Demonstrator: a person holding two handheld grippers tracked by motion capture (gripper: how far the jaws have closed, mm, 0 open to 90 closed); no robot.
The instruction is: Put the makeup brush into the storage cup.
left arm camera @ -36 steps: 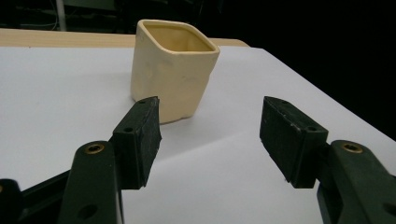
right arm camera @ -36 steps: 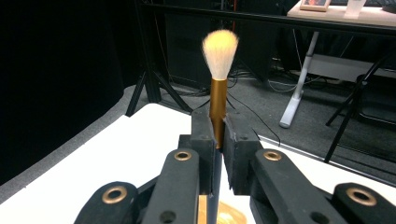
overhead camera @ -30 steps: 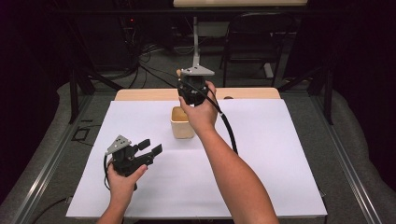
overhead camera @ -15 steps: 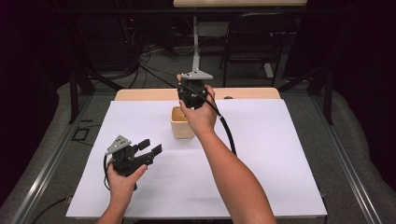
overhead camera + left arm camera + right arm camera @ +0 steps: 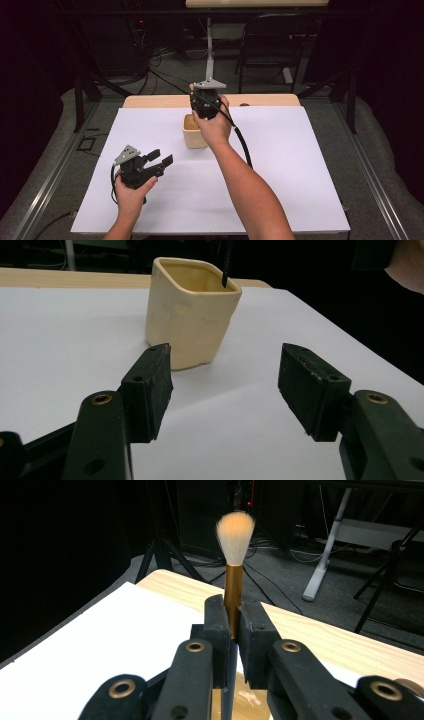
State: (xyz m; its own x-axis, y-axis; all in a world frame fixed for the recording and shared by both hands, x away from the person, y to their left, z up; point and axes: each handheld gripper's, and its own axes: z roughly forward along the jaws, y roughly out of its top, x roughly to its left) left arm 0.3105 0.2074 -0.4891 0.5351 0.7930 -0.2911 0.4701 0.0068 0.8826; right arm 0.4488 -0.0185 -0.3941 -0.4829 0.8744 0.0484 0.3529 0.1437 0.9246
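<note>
In the high view, the right gripper (image 5: 205, 100) stood at the upper middle of the frame, directly over a cream cup (image 5: 193, 134) that sat on the white tabletop (image 5: 300, 175) just left of centre. Its fingers were hidden beneath the hand and the grey plate. The left gripper (image 5: 161, 160) lay low at the lower left, well apart from the cup, its fingers spread wide with nothing between them.

In the left gripper view, those two black fingers (image 5: 150, 385) rose from the bottom corners, far apart and empty. The cup (image 5: 192, 315) stood upright at the upper middle, squarish with dimpled, glazed-looking walls. A thin dark handle (image 5: 225, 265) dropped from the top edge into its mouth near the far right rim.

In the right gripper view, the fingers (image 5: 216, 635) were pressed tight on a brush (image 5: 233, 565), clamping its copper-coloured ferrule in the centre of the frame. The pale, fluffy bristles pointed up toward the top, and the slim handle ran down toward the cup's glossy interior (image 5: 245, 702) at the bottom edge.

The brush looked light and stiff along ferrule and handle, and soft at the tuft; the metal could be slick, so the ferrule just below the bristles seemed the right hold, never the hairs. The cup looked like ceramic: heavier, smooth, breakable, and liable to tip if nudged at the rim, so best gripped across one wall or steadied low.
</note>
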